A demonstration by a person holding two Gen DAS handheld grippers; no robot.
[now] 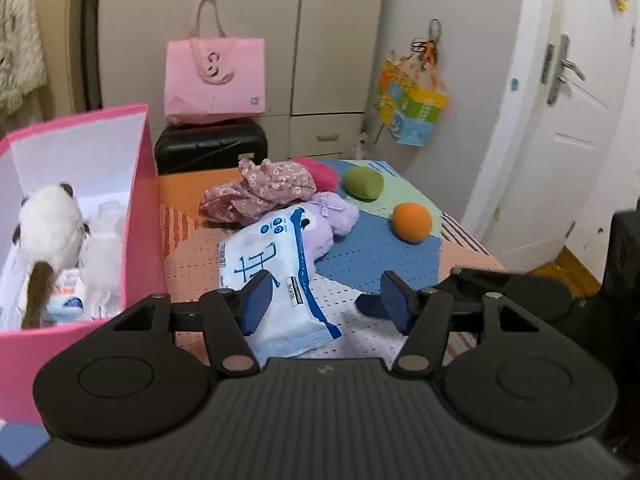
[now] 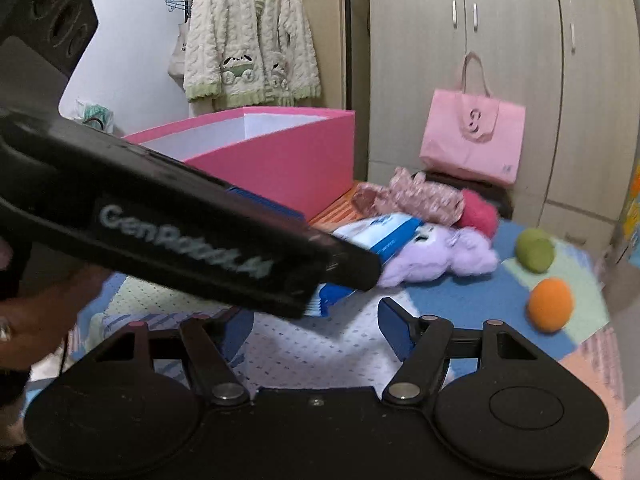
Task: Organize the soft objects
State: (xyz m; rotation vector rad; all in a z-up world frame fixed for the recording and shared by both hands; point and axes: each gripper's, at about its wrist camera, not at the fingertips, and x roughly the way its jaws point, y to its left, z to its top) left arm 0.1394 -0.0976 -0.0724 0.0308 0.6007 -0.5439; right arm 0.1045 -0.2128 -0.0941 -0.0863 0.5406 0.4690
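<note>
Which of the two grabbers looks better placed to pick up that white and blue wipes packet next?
Probably the left. The left gripper is open with the wipes packet lying right between its fingers, beside the pink box. The right gripper is open too, but sits farther back, its view partly blocked by the other tool.

Both wrist views face the pink box (image 1: 140, 216) closely.

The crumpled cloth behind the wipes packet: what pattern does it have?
Pink with a small floral print, clearest in the left wrist view.
</note>
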